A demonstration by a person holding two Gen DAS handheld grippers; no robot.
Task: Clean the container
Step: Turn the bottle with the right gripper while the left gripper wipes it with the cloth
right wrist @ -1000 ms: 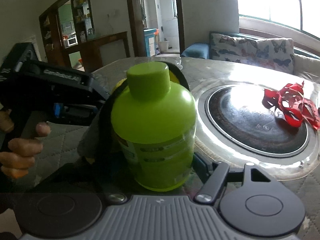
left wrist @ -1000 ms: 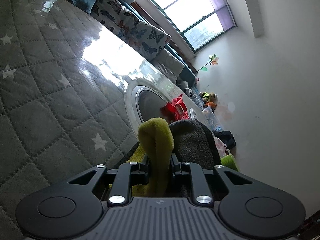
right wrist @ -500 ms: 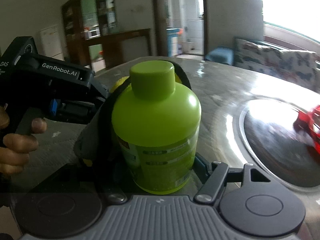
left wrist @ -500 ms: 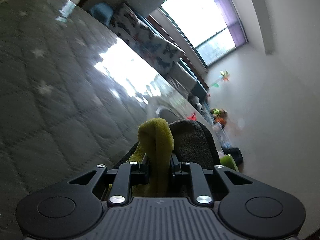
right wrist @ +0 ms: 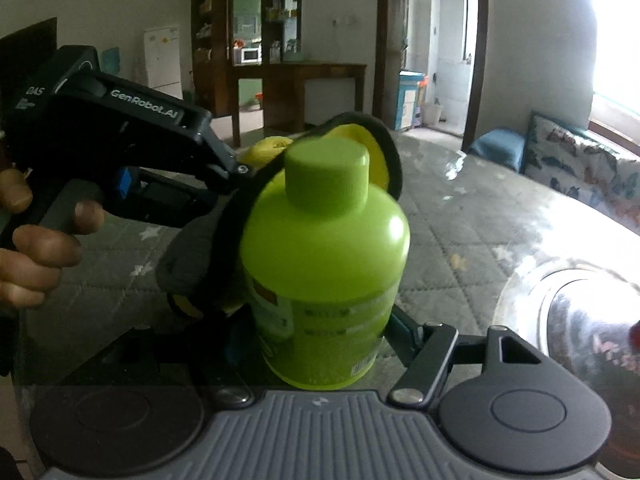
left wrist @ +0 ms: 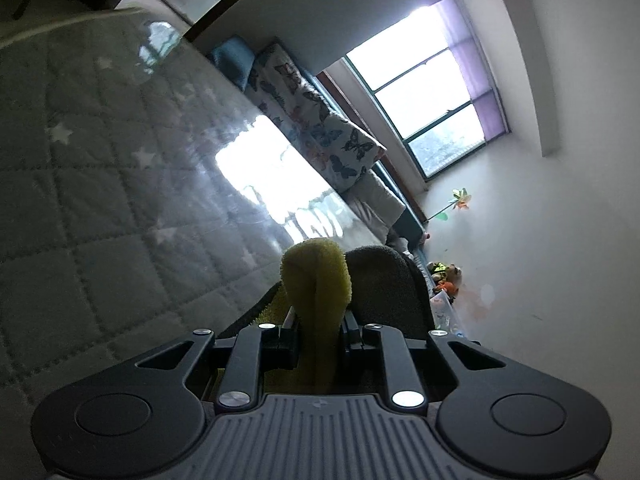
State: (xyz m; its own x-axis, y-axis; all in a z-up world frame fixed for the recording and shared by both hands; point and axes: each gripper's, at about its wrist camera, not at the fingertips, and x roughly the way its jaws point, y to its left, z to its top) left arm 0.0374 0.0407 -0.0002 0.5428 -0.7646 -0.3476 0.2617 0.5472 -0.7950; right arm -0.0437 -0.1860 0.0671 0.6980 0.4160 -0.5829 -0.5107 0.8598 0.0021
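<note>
Nearest the right wrist camera, the right claw [right wrist: 320, 344] is closed on a lime-green bottle [right wrist: 324, 272], its 2 fingers pressing the lower body from either side. The bottle stands upright in that grip with its green cap [right wrist: 326, 178] on, above the edge of the bench [right wrist: 460, 240], which is covered in a grey quilted cloth with white stars under a glossy sheet.

Just behind and to the left of the bottle, a cleaning cloth [right wrist: 208, 268], yellow on one face and dark grey on the other, wraps against the bottle's left side and curls up behind its cap. The left claw [right wrist: 240, 170] holds that cloth, reaching in from the left with its tip angled down toward the bottle's shoulder. A person's hand [right wrist: 36, 248] grips the handle of that tool at the left edge of the view, fingers curled around it.

In the left wrist view, the left claw [left wrist: 316, 320] is nearly closed, pinching a yellow fold of the cloth [left wrist: 316, 280] between its fingers, with the grey side bulging to the right. This camera is rolled, so the bench [left wrist: 100, 200] slopes across the left of the view.

Farther off, a round metal ring inset [right wrist: 560, 312] sits in the bench at right. Beyond are a sofa with butterfly cushions [left wrist: 320, 136], a bright window [left wrist: 432, 92] and a wooden cabinet [right wrist: 280, 48].
</note>
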